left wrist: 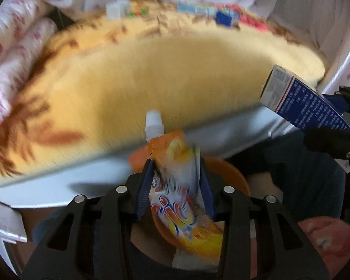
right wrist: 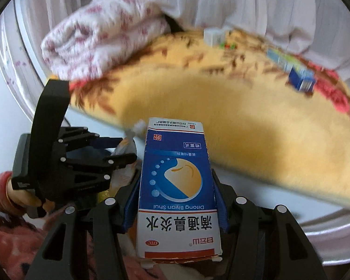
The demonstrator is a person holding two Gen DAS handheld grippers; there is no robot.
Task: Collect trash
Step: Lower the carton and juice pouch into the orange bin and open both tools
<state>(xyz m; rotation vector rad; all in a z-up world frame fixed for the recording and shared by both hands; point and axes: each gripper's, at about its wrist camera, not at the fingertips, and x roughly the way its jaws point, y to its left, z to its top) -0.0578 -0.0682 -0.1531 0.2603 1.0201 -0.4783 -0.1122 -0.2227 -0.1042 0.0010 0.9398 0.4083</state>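
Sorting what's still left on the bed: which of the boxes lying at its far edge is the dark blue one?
The dark blue box is the rightmost of that row, past the long light-blue carton; the white box lies farthest left.

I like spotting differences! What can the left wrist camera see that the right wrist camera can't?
Only the left wrist view shows the orange bowl below the left gripper and the printed front of the juice pouch it is shut on.

Only the right wrist view shows the front of the blue and white box held in the right gripper, plus the person's hand holding the left gripper.

Both show the yellow blanket, the pouch, the box, and small boxes lying at the blanket's far edge.
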